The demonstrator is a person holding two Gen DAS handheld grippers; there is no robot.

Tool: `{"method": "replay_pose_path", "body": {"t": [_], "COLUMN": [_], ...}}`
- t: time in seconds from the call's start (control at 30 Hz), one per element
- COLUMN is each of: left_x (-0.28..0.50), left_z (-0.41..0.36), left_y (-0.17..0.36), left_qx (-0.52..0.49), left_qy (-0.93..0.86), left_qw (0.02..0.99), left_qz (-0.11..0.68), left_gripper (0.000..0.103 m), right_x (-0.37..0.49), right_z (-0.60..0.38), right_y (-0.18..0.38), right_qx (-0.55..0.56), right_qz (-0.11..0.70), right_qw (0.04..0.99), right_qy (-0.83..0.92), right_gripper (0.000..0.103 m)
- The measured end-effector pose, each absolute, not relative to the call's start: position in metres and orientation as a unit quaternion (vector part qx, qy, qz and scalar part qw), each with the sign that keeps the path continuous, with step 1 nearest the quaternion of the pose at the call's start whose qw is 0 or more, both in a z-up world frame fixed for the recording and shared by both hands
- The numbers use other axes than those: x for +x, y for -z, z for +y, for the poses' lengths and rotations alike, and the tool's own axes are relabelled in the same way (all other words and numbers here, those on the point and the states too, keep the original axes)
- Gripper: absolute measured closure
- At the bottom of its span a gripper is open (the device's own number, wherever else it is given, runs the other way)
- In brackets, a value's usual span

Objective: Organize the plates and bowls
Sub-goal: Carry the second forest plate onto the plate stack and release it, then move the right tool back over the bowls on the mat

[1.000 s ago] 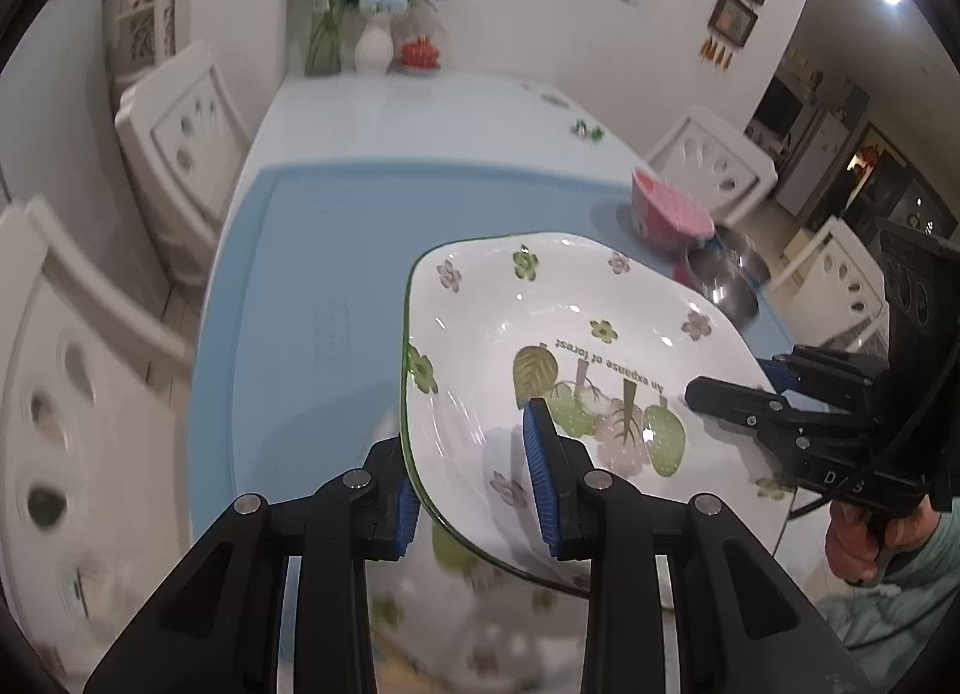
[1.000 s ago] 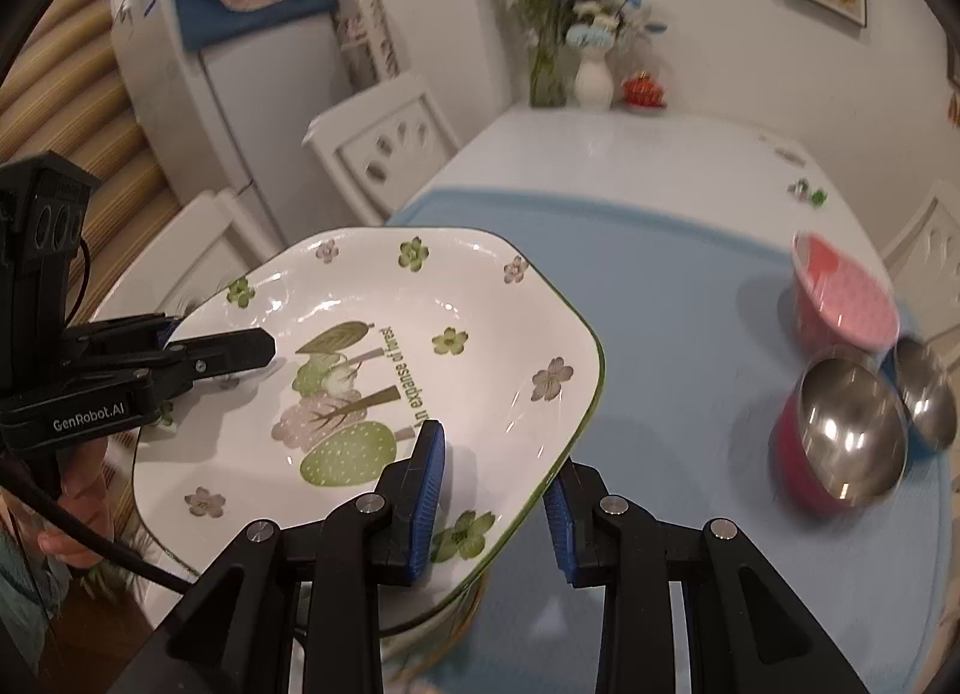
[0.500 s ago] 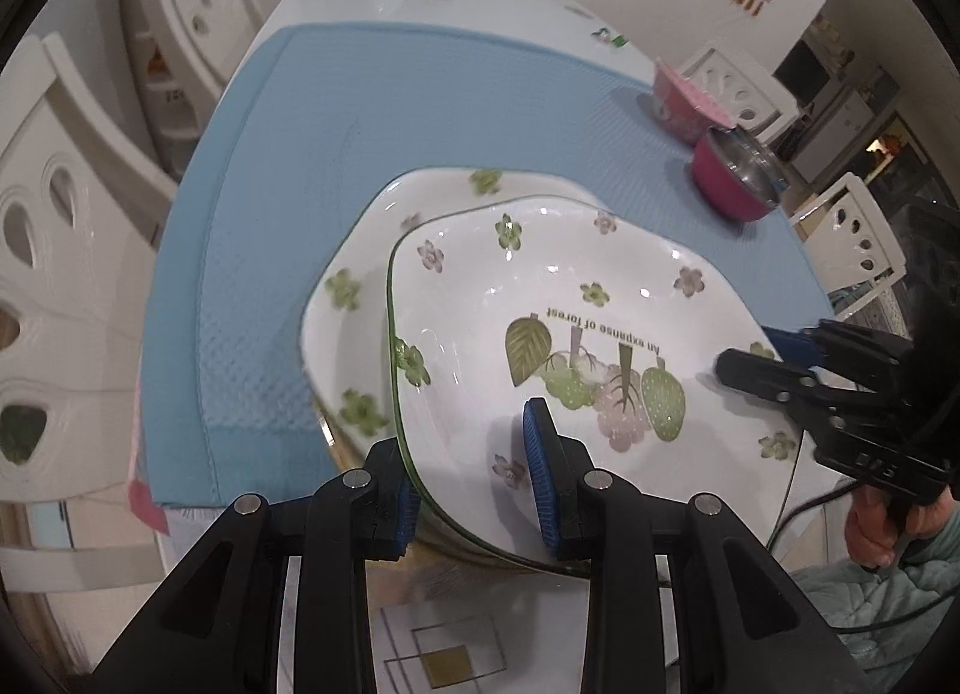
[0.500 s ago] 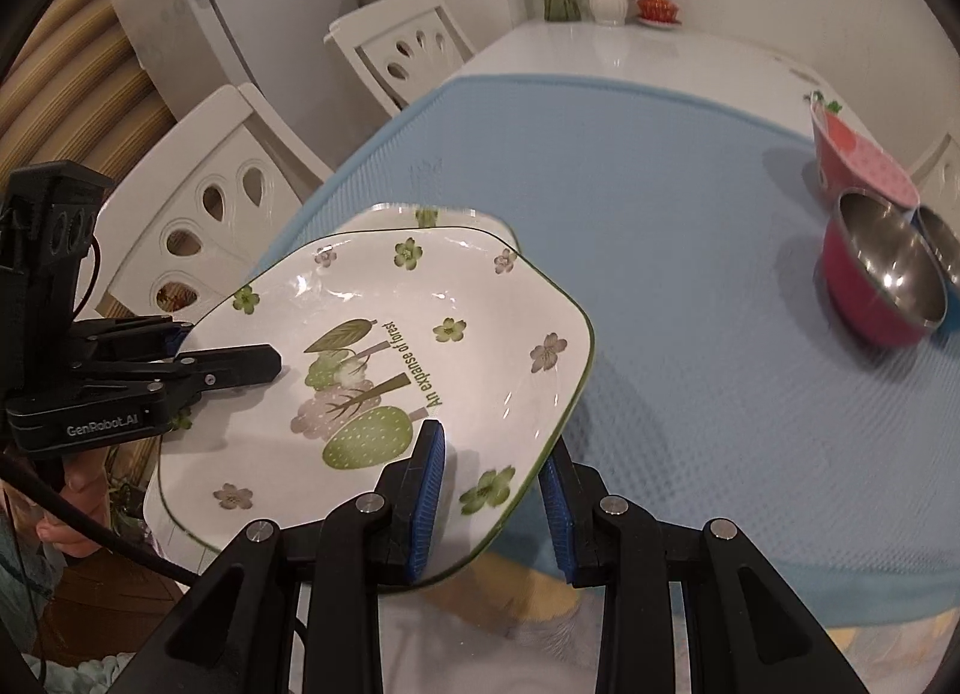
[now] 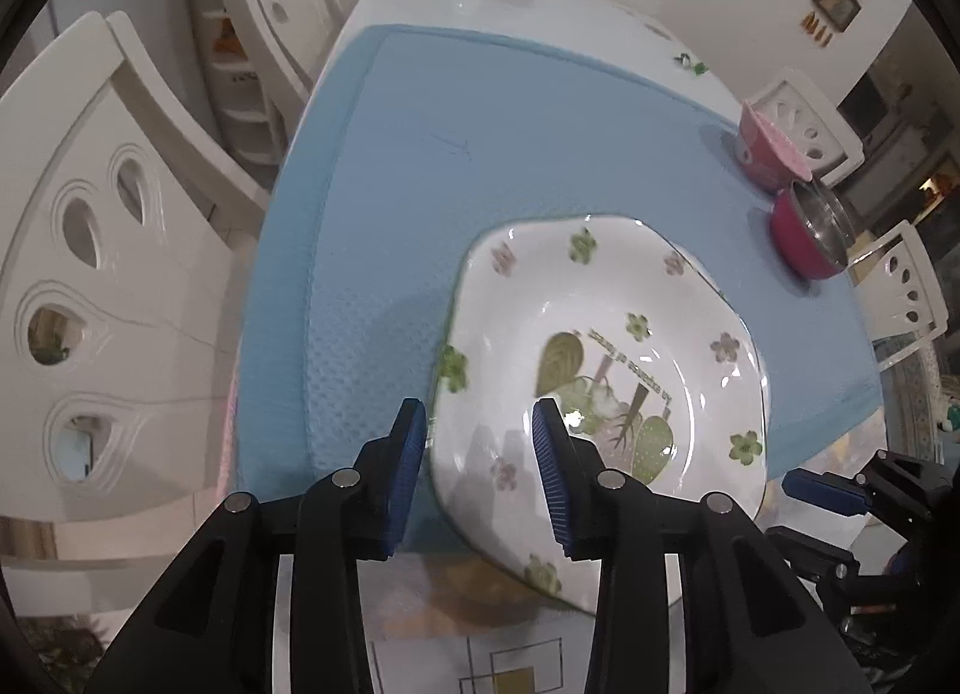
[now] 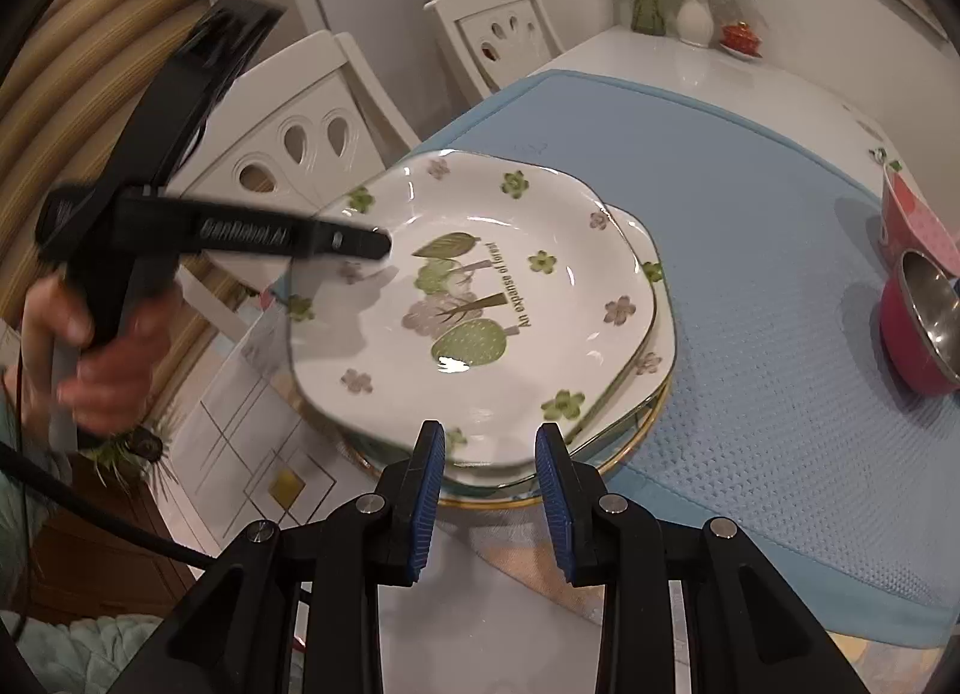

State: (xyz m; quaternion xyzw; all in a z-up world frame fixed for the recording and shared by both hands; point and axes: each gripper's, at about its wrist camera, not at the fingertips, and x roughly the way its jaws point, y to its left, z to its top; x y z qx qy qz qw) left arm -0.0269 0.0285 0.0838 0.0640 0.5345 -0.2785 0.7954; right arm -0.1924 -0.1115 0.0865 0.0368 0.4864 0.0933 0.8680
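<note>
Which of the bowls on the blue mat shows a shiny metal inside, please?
The magenta bowl nearer the plates; the pink dotted bowl behind it has a pink, speckled inside.

Black plastic left gripper and right gripper, ribbed blue pads on the jaws, silver screws along the linkages. White "GenRobot.AI" lettering, black cable at 8 o'clock, bare hand, teal sleeve.

A white flowered plate sits on top of a stack of plates at the near edge of the blue mat. The right gripper stands spread just before its rim; the left gripper reaches over its far side. Red bowls stand at the right.
</note>
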Motion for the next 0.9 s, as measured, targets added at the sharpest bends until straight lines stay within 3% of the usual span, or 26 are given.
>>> {"method": "replay_pose_path", "body": {"t": [0.27, 0.67, 0.83, 0.9], "left_x": [-0.015, -0.045, -0.05, -0.049], "left_z": [0.008, -0.107, -0.169, -0.192], "left_y": [-0.089, -0.178, -0.196, -0.197], "left_qx": [0.059, 0.096, 0.087, 0.078], "left_qy": [0.285, 0.398, 0.436, 0.441], "left_qw": [0.8, 0.809, 0.796, 0.79], "left_qz": [0.524, 0.422, 0.41, 0.419], "left_gripper": [0.069, 0.066, 0.056, 0.04], "right_x": [-0.184, -0.204, -0.221, -0.228], "right_z": [-0.153, -0.278, -0.337, -0.364], "right_y": [-0.096, -0.123, -0.131, -0.135], "right_qx": [0.089, 0.162, 0.18, 0.185], "right_qz": [0.497, 0.474, 0.464, 0.46], "right_qw": [0.862, 0.859, 0.857, 0.856], "right_qy": [-0.04, 0.102, 0.136, 0.146], "right_gripper": [0.073, 0.073, 0.069, 0.064]}}
